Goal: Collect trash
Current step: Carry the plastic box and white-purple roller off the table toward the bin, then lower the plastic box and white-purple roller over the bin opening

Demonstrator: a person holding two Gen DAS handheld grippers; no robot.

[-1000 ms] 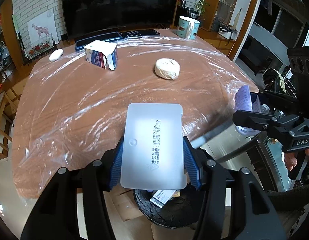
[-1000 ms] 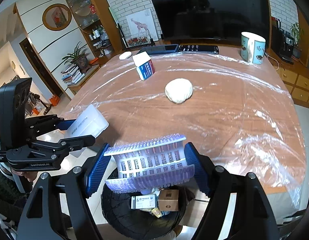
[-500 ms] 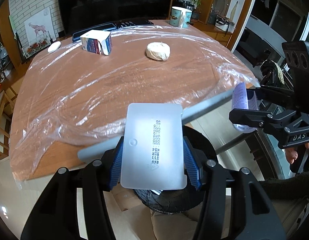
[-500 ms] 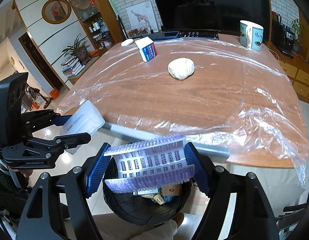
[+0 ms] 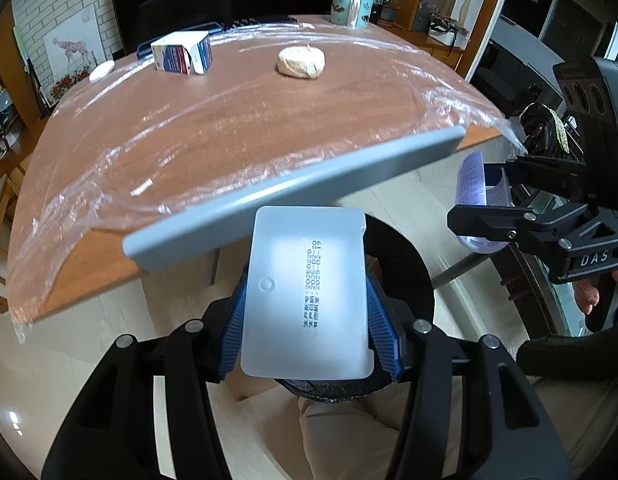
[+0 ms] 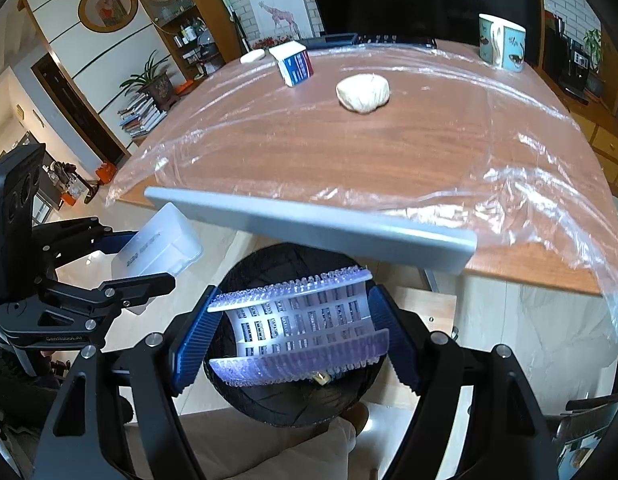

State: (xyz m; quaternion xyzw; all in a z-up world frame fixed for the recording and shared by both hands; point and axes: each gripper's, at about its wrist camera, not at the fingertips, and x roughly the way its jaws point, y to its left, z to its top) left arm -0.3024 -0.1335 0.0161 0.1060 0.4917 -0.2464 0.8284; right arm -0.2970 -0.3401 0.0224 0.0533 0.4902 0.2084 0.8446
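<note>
My left gripper (image 5: 307, 312) is shut on a frosted white plastic box (image 5: 307, 292) with a printed date, held above a black bin (image 5: 405, 264) on the floor below the table edge. In the right wrist view that box (image 6: 157, 246) hangs left of the bin (image 6: 293, 404). My right gripper (image 6: 295, 334) is shut on a curled purple-and-white blister sheet (image 6: 297, 328), directly over the bin's mouth. The same sheet (image 5: 475, 192) shows at the right of the left wrist view. A crumpled white wad (image 5: 301, 62) and a small blue-and-white carton (image 5: 181, 54) lie on the table.
A wooden table (image 6: 349, 152) wrapped in clear plastic film stretches ahead, with a grey bar (image 6: 309, 224) along its near edge just above the bin. A mug (image 6: 502, 42), remotes and a small white object sit at the far side. A person's trouser legs lie below the bin.
Both grippers have drawn back off the table and sunk toward the bin, each still holding its item. The table edge and grey bar now lie ahead of the held items.
</note>
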